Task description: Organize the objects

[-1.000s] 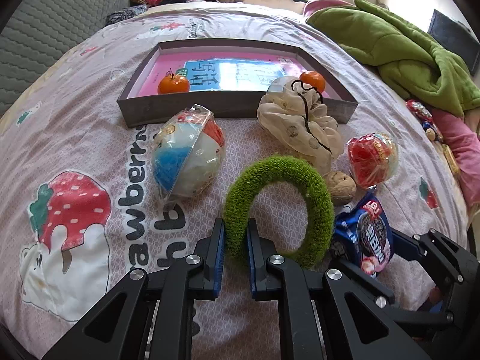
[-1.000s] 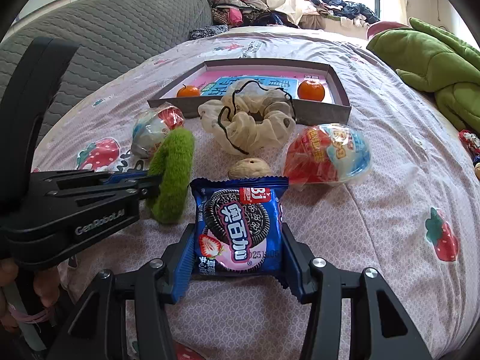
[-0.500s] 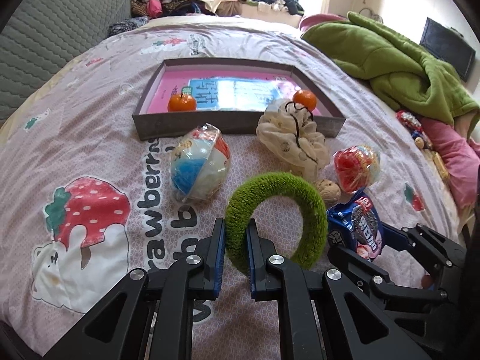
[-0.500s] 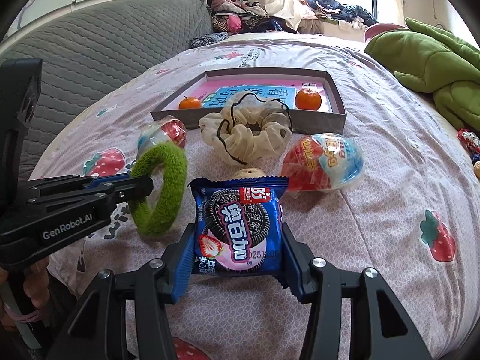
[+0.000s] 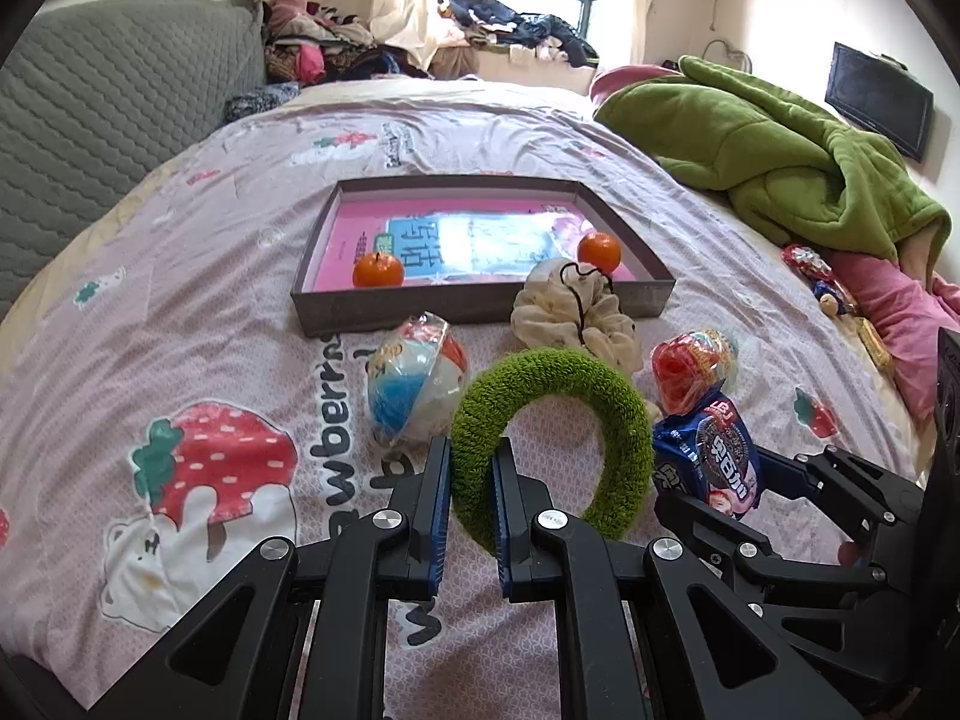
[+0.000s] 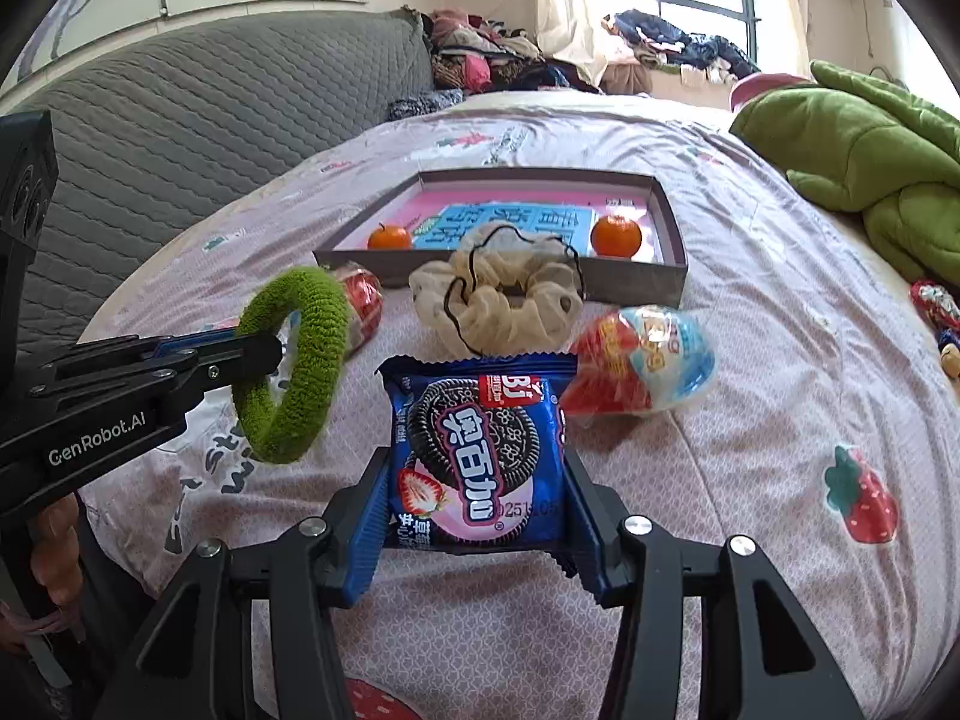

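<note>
Between the blue pads of the left gripper (image 5: 471,480) sits one side of a green fuzzy ring (image 5: 558,426) — pinched tight, the rest of the loop standing up beyond the fingertips, clear of the strawberry-print bedsheet (image 5: 198,312). Just to that gripper's right, the right gripper (image 6: 474,504) clamps a blue cookie packet (image 6: 480,450) by its two side edges, the packet held face-up and lifted off the sheet.

Ahead of the left gripper lies a wrapped blue-and-white ball (image 5: 414,387), and further ahead a shallow grey tray (image 5: 480,306) with a pink book in its bottom and two small oranges, one near its left front corner (image 5: 378,270) and one near the right (image 5: 599,252). A cream scrunchie (image 6: 498,294) rests against the tray's front wall, straight ahead of the right gripper. A wrapped red-and-blue ball (image 6: 642,360) lies ahead and to the right of the packet — near it, on the sheet. A green blanket (image 5: 780,162) is heaped far to the right.
</note>
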Demonstrator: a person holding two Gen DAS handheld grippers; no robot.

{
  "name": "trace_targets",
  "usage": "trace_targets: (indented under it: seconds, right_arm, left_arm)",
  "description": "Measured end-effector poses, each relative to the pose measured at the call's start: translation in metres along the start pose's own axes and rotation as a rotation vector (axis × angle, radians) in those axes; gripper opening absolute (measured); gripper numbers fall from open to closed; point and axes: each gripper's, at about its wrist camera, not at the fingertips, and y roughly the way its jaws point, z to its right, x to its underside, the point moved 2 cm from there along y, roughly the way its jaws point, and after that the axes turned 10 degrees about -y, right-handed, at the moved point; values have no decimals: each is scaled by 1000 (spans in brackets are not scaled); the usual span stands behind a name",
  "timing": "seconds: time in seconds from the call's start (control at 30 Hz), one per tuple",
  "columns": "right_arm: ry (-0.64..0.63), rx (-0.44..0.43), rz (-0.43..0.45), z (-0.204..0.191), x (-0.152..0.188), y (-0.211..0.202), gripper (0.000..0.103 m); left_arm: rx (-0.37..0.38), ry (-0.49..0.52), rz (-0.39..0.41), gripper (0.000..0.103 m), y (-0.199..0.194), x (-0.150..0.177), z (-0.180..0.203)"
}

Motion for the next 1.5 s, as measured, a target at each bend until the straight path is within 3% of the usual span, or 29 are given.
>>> trace_targets:
  seconds: [0.47,1.5]
  right_arm:
    - [-8,-1,38,-1,-7,-6,52]
    - [-31,33,177,15,-76,-27,52]
  left_arm:
    - [4,-26,26,13,-8,-7,-9]
    - [70,21,180,12,-39,-58,-3]
